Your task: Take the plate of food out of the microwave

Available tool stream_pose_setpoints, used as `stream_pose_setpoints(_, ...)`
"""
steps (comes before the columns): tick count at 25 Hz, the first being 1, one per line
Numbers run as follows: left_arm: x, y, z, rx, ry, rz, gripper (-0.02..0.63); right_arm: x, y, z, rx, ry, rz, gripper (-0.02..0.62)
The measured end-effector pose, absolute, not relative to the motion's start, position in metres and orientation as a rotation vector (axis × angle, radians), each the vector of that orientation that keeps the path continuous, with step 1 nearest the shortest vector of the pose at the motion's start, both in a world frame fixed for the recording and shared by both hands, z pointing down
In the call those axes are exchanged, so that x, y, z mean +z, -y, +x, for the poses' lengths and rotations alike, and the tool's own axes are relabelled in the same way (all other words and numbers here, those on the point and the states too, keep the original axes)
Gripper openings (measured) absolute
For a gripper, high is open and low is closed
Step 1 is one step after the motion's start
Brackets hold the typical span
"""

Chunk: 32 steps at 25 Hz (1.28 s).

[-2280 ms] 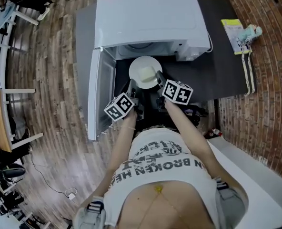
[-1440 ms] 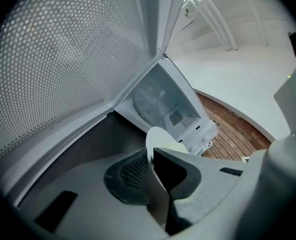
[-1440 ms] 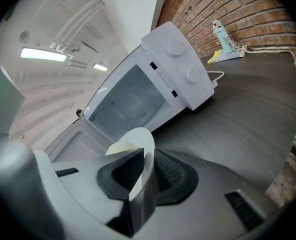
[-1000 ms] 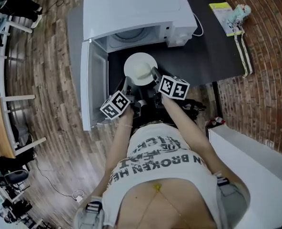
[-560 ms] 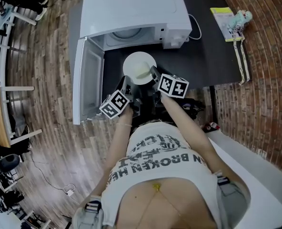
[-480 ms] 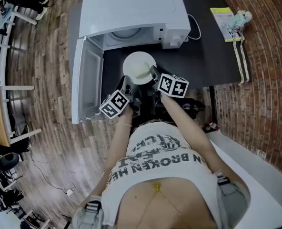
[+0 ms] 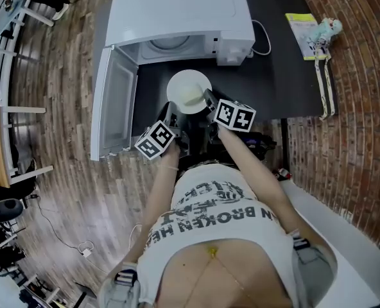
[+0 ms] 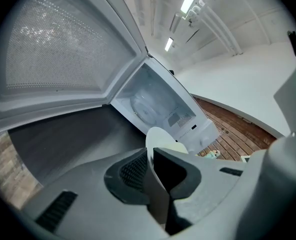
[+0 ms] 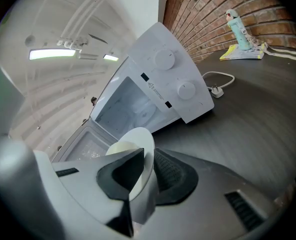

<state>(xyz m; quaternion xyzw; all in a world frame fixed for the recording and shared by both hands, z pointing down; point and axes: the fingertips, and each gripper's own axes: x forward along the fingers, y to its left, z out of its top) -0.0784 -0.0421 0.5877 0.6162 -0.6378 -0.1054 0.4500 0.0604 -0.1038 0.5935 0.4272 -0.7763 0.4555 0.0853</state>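
Note:
A white plate with a pale yellow piece of food hangs over the dark table, just in front of the white microwave. The microwave door stands wide open to the left. My left gripper is shut on the plate's near-left rim, and my right gripper is shut on its near-right rim. In the left gripper view the plate runs edge-on between the jaws, with the empty oven cavity behind it. The right gripper view shows the plate pinched the same way.
A booklet and a small toy figure lie at the table's far right, with a pale strap beside them. The microwave's cord and plug lie right of it. A brick surface lies to the right, wooden floor and chairs to the left.
Both grippers have drawn the plate a little farther out from the microwave's mouth, toward the person. The grip on the rim is unchanged.

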Motion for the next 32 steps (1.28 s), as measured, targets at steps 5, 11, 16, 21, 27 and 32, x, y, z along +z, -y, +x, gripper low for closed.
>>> stream_pose_setpoints(5,0.5880,0.0434,-0.0722,-0.267,1.570,1.519,0.044,0.5937,0.1061,0.0650,1.356,2.316,1.273,0.060)
stream_pose_setpoints(11,0.5878,0.0427,-0.0715,-0.243,1.587,1.519,0.044,0.5932,0.1066,0.0676,1.362,2.318,1.271,0.060)
stream_pose_setpoints(16,0.5880,0.0415,-0.0732,-0.235,1.591,1.519,0.044,0.5940,0.1057,0.0660,1.366,2.317,1.264,0.060)
stream_pose_setpoints(21,0.5871,0.0416,-0.0746,-0.255,1.592,1.520,0.044,0.5951,0.1044,0.0639,1.374,2.314,1.255,0.060)
stream_pose_setpoints(27,0.5888,0.0404,-0.0758,-0.259,1.586,1.515,0.044,0.5963,0.1034,0.0620,1.382,2.309,1.254,0.060)
stream_pose_setpoints(32,0.5924,0.0377,-0.0789,-0.234,1.599,1.501,0.044,0.5967,0.1035,0.0619,1.387,2.308,1.255,0.060)
